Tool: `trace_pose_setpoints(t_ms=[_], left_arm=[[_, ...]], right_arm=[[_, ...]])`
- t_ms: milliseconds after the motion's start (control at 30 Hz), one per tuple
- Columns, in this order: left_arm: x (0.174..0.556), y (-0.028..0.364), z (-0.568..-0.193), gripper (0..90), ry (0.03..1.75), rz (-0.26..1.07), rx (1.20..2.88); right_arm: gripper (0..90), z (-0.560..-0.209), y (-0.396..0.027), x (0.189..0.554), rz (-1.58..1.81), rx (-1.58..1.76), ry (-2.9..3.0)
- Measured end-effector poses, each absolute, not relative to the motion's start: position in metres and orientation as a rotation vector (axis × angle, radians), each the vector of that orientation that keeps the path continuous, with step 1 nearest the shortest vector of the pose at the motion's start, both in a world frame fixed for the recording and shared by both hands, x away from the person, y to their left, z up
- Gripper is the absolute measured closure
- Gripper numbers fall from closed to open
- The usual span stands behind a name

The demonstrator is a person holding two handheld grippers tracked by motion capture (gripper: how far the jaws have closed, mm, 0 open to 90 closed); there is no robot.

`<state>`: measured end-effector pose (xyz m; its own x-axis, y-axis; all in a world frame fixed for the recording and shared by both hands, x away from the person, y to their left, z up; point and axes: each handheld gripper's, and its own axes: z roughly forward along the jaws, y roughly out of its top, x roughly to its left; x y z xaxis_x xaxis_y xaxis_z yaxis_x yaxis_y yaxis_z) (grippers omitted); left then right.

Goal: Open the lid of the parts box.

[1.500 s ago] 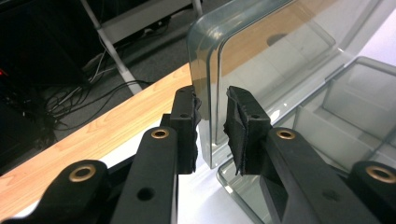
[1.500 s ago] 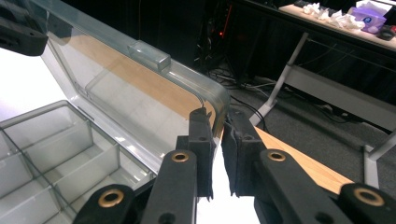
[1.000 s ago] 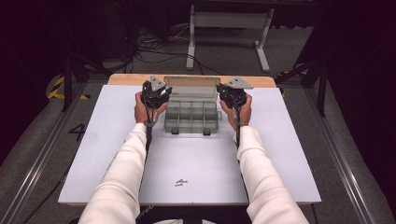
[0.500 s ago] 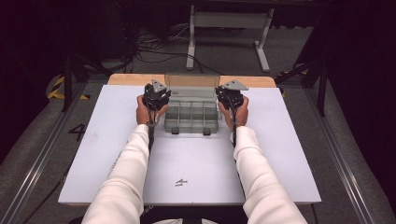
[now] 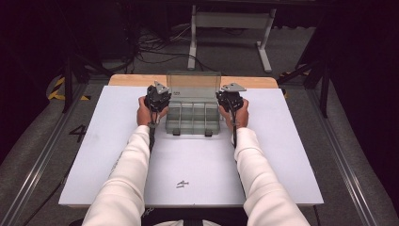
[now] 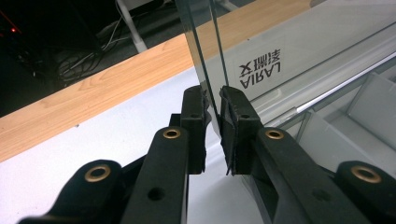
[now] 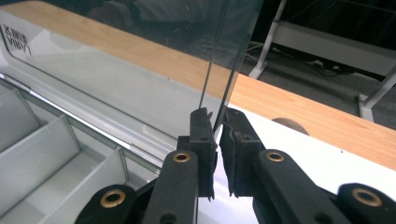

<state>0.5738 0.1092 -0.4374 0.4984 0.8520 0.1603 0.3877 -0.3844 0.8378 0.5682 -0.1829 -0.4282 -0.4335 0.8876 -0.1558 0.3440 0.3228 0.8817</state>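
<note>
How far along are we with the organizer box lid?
Done: the clear lid stands upright off the compartment tray. In hand: the left gripper and right gripper each pinch a side edge of the lid, the left's jaws having just been closing. Left: the lid's remaining swing; which way is unclear.

my sleeves (image 5: 127, 183): long, white | my left gripper (image 6: 212, 109): black jaws, brass-ringed pivot holes | my right gripper (image 7: 215, 123): same black, brass rings | each: grey three-cornered top plate (image 5: 161, 87), black trailing cable (image 5: 151, 134)
</note>
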Motion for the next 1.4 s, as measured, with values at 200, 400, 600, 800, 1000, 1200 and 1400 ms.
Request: trace_pose_setpoints(t_ms=[200,400,600,800,1000,1200,1400], left_arm=[[0.576,0.108,-0.442,78.5,1.024,0.76,2.015],[0.576,0.108,-0.442,78.0,1.018,0.766,2.022],[0.577,0.107,-0.442,76.0,1.016,0.783,2.029],[0.577,0.106,-0.443,74.3,1.025,0.796,2.03],[0.577,0.106,-0.443,71.5,1.033,0.807,2.027],[0.578,0.106,-0.442,68.3,1.023,0.828,2.041],[0.578,0.105,-0.44,66.0,1.022,0.837,2.055]], right_arm=[[82.1,-0.433,-0.183,0.57,1.05,1.102,1.966],[81.8,-0.437,-0.183,0.572,1.034,1.112,1.99],[81.4,-0.438,-0.183,0.573,1.031,1.114,2.0],[80.5,-0.439,-0.183,0.573,1.033,1.117,1.998],[79.7,-0.439,-0.183,0.573,1.037,1.123,1.996],[77.8,-0.438,-0.184,0.573,1.029,1.12,1.996],[74.9,-0.438,-0.184,0.573,1.024,1.12,1.993]])
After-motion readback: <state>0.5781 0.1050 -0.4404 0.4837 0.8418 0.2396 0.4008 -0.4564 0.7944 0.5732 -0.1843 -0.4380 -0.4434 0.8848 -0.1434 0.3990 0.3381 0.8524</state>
